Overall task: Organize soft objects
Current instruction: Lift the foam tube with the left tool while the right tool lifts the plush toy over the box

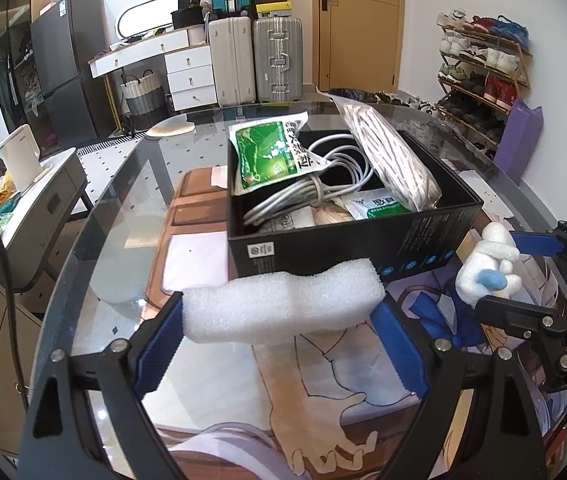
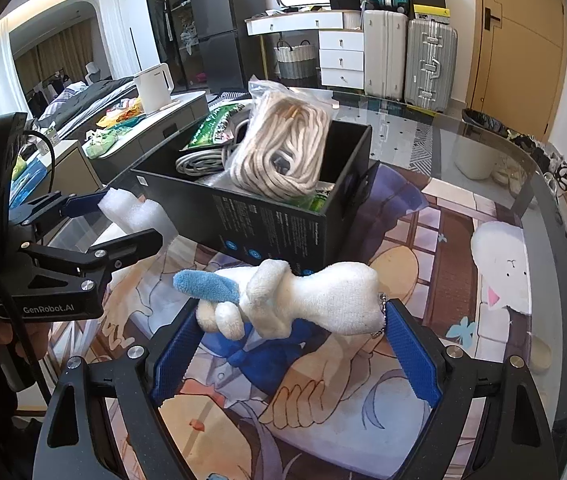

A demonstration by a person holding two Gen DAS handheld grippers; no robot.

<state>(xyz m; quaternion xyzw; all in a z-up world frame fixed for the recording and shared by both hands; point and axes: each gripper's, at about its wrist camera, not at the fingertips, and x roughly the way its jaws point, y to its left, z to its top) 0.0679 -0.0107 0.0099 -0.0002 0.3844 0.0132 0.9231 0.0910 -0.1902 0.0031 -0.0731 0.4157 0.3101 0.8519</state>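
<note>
Foam block (image 1: 283, 304) between left gripper (image 1: 279, 320) fingers

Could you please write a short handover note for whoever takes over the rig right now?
Left gripper: shut on the white foam piece, held above the table in front of the black box.
Right gripper: shut on the white plush toy, also in front of the box.
Done: box already holds a bagged rope, grey cable and green packets.
Left: put foam and plush in.
</note>
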